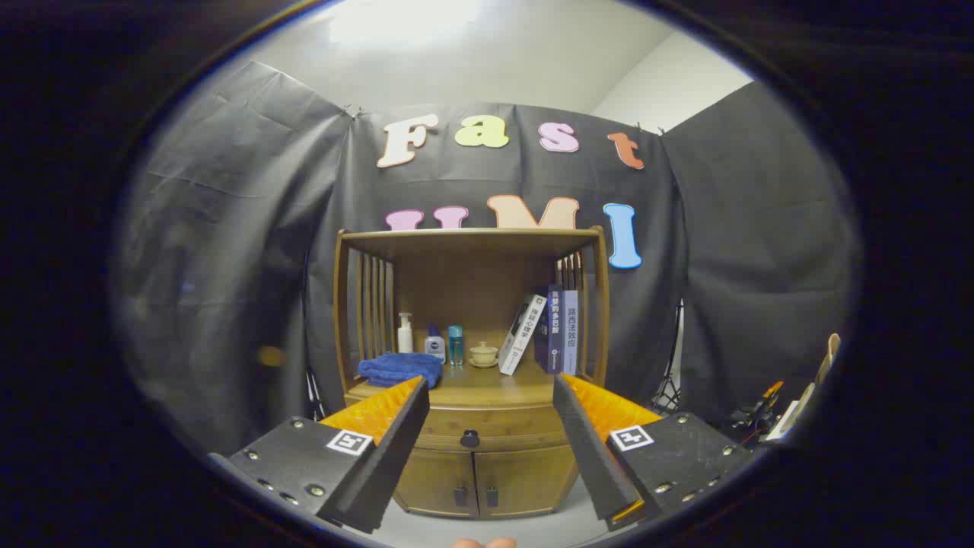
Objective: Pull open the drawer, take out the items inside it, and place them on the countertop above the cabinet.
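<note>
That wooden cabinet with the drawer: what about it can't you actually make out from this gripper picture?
- Drawer contents: gripper view, hidden behind its closed front; only the knob shows.
- Cabinet's lower corners: covered by the open gripper's fingers.
- Blue towel: its near edge sits behind the left finger.
- Small bottles and cup on the countertop: too small to identify what they hold.

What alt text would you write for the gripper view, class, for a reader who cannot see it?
An open gripper points at a wooden cabinet whose drawer, with a dark knob, is shut. On the countertop sit a blue towel, bottles, a cup and books.
</note>
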{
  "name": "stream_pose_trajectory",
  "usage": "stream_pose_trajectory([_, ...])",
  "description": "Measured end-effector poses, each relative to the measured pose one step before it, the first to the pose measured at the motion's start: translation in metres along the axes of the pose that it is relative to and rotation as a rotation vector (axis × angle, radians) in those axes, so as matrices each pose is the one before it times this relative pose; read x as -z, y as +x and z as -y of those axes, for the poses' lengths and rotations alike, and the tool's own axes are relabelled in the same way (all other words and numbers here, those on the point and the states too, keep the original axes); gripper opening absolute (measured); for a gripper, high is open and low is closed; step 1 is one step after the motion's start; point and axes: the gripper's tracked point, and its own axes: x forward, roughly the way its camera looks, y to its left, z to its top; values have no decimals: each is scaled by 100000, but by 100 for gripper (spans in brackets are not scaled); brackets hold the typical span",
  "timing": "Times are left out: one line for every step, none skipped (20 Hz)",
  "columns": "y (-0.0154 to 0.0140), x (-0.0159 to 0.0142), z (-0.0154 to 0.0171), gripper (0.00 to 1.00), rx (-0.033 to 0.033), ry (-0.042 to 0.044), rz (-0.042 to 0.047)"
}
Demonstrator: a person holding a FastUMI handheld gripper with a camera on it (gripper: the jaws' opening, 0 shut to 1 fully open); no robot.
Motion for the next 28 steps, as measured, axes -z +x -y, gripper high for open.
stream_pose_trajectory([101,-45,28,98,103,-203,-29])
stream_pose_trajectory([82,72,101,98,207,-74,42])
stream_pose_trajectory([36,28,-29,98,0,90,-42])
stream_pose_trajectory([68,167,0,98,62,92,-424])
stream_pose_trajectory([20,106,23,98,33,-182,-176])
stream_pose_trajectory([103,187,77,98,258,-295,-422])
stream_pose_trajectory([5,130,80,98,354,-150,-174])
stream_pose_trajectory([-56,59,-12,98,97,317,147])
stream_pose_trajectory([55,-11,-5,98,0,414,210])
stream_pose_trajectory([150,249,119,98,461,364,-342])
stream_pose_trajectory([92,240,38,98,363,35,-685])
stream_pose_trajectory([22,200,-83,98,37,-73,-480])
stream_pose_trajectory([71,-51,-141,98,-169,-197,37])
stream_pose_trajectory([77,-24,-106,98,-204,114,-66])
stream_pose_trajectory([69,-116,-70,98,-259,101,288])
stream_pose_trajectory([7,8,-52,98,-120,176,60])
stream_pose_trajectory([22,-69,-38,98,52,69,25])
stream_pose_trajectory([69,92,50,98,267,40,346])
stream_pose_trajectory([94,78,134,98,965,414,-329])
stream_pose_trajectory([106,413,82,98,708,721,-563])
stream_pose_trajectory([210,253,-232,98,88,511,-526])
stream_pose_trajectory([214,381,-142,98,291,259,-704])
stream_pose_trajectory([211,293,-90,98,514,177,-598])
stream_pose_trajectory([230,282,-166,98,33,389,-368])
stream_pose_trajectory([227,212,-356,98,-636,644,-270])
stream_pose_trajectory([287,228,-391,98,-723,429,-49])
stream_pose_trajectory([288,219,-153,98,-423,59,-547])
stream_pose_trajectory([327,336,-60,98,-157,-292,-587])
